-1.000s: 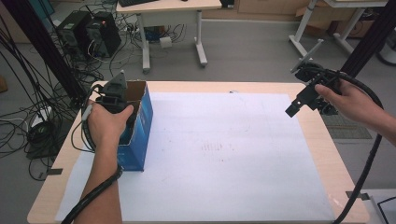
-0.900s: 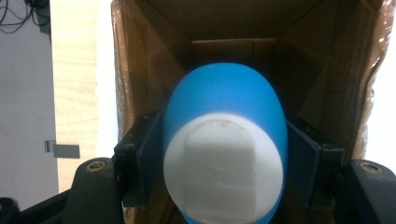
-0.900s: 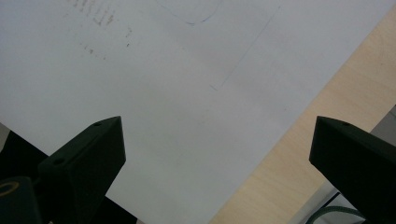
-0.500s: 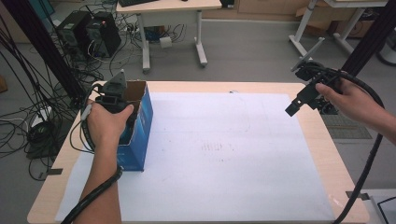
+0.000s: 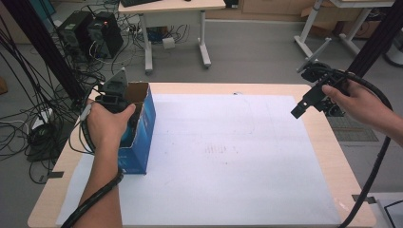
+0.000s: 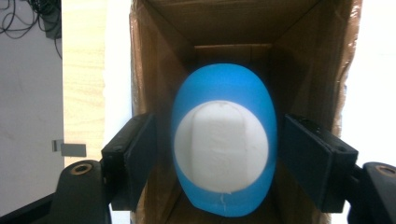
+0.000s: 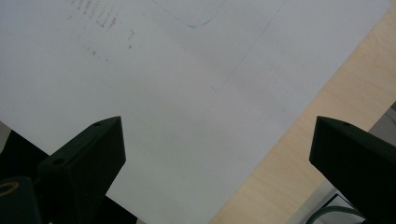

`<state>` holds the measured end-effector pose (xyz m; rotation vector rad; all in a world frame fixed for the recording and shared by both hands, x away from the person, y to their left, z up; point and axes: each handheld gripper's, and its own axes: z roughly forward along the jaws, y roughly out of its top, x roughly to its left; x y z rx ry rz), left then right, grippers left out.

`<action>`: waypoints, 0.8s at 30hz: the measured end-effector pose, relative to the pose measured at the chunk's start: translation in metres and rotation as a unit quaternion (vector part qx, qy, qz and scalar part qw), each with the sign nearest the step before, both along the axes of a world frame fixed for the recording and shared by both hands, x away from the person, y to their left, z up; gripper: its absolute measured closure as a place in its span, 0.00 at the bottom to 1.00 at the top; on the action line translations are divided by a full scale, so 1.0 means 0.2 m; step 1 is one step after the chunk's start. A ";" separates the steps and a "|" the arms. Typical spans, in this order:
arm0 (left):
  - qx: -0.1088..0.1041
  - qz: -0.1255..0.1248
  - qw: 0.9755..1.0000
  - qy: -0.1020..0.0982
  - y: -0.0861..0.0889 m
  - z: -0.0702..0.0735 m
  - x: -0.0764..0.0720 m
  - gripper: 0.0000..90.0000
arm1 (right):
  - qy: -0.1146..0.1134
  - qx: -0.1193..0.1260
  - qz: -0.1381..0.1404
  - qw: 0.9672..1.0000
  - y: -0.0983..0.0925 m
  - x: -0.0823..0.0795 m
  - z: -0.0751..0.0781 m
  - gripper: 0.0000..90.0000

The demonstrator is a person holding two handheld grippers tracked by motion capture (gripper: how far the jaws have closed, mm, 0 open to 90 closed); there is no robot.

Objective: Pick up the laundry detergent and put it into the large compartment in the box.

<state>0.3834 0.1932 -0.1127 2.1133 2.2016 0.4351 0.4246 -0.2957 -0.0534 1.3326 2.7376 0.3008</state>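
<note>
The left hand (image 5: 108,124) is reaching forward from the near edge, forearm stretched along the left side of the surface (image 5: 328,142), and is pointing the left claw (image 6: 219,154) down into the open top of the blue cardboard box (image 5: 142,128). That box is standing upright on the white sheet (image 5: 228,156) near the left edge. Inside it, a blue egg-shaped object with a white face (image 6: 224,140) is sitting between the jaws. The jaws have just been opening and are standing released, with a small gap showing on each side of the object.

The right hand (image 5: 356,102) is hovering over the far right corner of the surface, wrist bent inward, aiming the right claw (image 5: 304,108) down and leftward. In the right gripper view its jaws are spread wide above the sheet, grasping nothing.
</note>
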 end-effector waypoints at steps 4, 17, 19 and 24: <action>0.002 0.000 1.000 -0.002 -0.01 0.02 -0.01 0.29 | -0.001 0.000 0.000 1.000 0.00 -0.01 0.00 0.04; -0.006 -0.004 1.000 -0.017 -0.01 0.13 -0.06 0.15 | -0.002 0.003 -0.001 1.000 0.00 -0.02 0.01 0.04; -0.007 -0.005 1.000 -0.017 -0.01 0.16 -0.06 0.13 | -0.002 0.003 0.000 1.000 0.00 -0.02 0.01 0.04; -0.010 -0.006 1.000 -0.026 -0.01 0.20 -0.08 0.10 | -0.002 0.004 0.000 1.000 0.00 -0.02 0.01 0.04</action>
